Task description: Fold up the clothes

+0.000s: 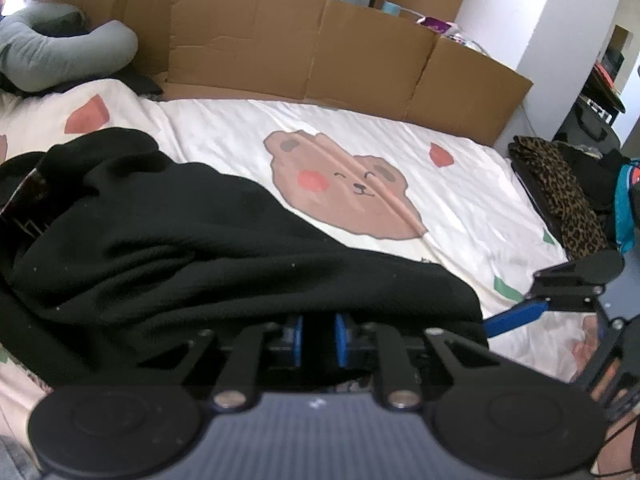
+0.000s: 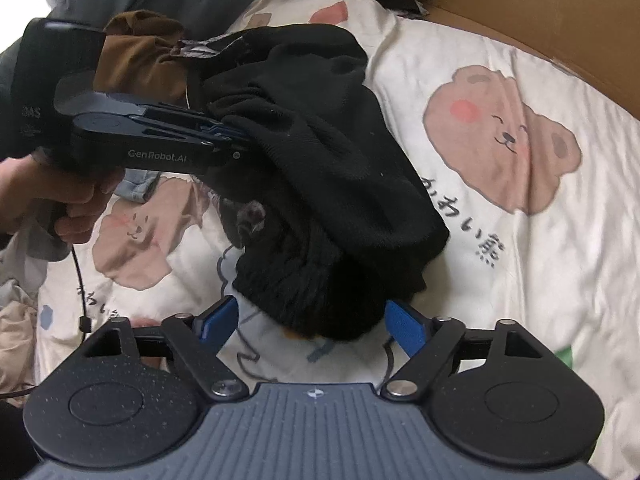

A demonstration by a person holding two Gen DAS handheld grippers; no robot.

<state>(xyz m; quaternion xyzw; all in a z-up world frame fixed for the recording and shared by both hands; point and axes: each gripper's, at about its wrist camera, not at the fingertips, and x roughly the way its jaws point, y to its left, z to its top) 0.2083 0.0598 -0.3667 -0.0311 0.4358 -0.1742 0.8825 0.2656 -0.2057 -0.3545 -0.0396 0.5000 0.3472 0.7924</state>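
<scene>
on the bed, left tool (image 2: 236, 132) clamps black sweater (image 2: 320, 152) — right tool (image 2: 316, 322) gapes.

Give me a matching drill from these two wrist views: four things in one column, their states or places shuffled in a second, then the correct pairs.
Column one:
1. left gripper
2. right gripper
3. black garment
4. cardboard

Column two:
A. standing along the far edge of the bed
B. open, its blue fingers either side of the garment's lower end
C. shut on black fabric
D. bunched up on the bear-print sheet, partly lifted

Pairs: 1-C, 2-B, 3-D, 4-A
</scene>
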